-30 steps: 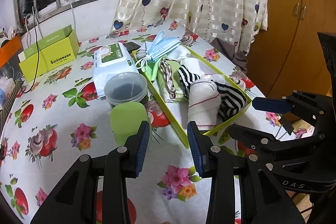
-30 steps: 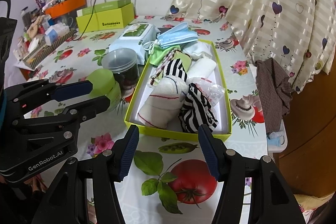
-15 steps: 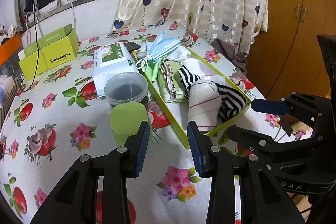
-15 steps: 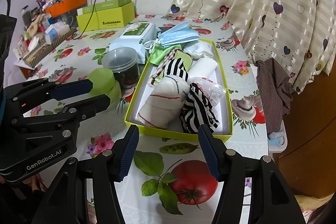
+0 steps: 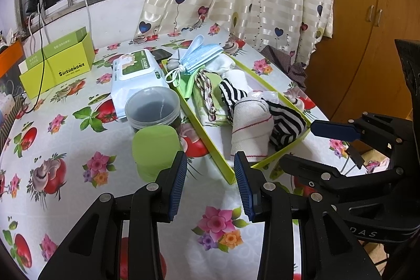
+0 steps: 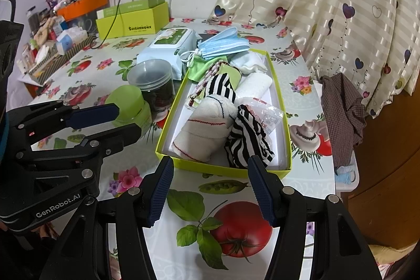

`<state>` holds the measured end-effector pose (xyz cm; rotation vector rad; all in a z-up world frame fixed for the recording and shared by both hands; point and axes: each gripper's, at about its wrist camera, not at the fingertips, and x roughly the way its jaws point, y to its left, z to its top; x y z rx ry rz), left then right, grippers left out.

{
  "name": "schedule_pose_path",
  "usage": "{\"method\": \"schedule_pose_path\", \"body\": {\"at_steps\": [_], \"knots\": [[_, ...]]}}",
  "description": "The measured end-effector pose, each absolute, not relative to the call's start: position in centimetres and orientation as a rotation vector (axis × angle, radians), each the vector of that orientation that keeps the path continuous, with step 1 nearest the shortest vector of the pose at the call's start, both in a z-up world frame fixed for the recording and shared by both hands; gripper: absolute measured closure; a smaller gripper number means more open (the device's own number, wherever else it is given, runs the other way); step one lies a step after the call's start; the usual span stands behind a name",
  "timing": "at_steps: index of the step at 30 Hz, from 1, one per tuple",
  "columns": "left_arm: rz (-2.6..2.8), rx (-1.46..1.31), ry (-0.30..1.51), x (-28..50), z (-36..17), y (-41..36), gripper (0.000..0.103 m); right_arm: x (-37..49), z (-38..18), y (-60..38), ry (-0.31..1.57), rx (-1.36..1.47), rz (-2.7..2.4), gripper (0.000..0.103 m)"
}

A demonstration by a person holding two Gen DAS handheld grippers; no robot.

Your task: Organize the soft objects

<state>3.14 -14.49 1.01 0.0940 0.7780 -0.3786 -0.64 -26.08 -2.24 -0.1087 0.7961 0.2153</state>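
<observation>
A shallow lime-green box (image 6: 287, 148) (image 5: 220, 162) lies on the flowered tablecloth, filled with soft things: a white rolled towel with red stripes (image 6: 204, 133) (image 5: 249, 127), black-and-white striped cloth (image 6: 246, 141) (image 5: 286, 120), green cloth (image 6: 202, 67) and white socks (image 6: 249, 62). Blue face masks (image 6: 223, 45) (image 5: 202, 57) rest over its far end. My left gripper (image 5: 210, 180) hovers open above the table just short of the box's near left corner. My right gripper (image 6: 210, 183) stands open before the box's near wall, nothing between its fingers.
Left of the box stand a green lidded cup (image 5: 155, 146) (image 6: 128, 104), a clear plastic jar (image 5: 152, 106) (image 6: 152, 80) and a wet-wipes pack (image 5: 134, 72) (image 6: 170, 43). A green carton (image 6: 131, 20) sits farther back. A checked cloth (image 6: 344, 112) hangs over the right table edge by the curtain.
</observation>
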Motion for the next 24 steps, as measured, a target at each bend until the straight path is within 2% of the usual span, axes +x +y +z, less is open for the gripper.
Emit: {"method": "schedule_pose_path", "body": {"at_steps": [24], "knots": [[-0.387, 0.092, 0.778, 3.42, 0.78, -14.63, 0.064, -0.37, -2.66, -26.0, 0.802, -0.106, 0.219, 0.044]]}}
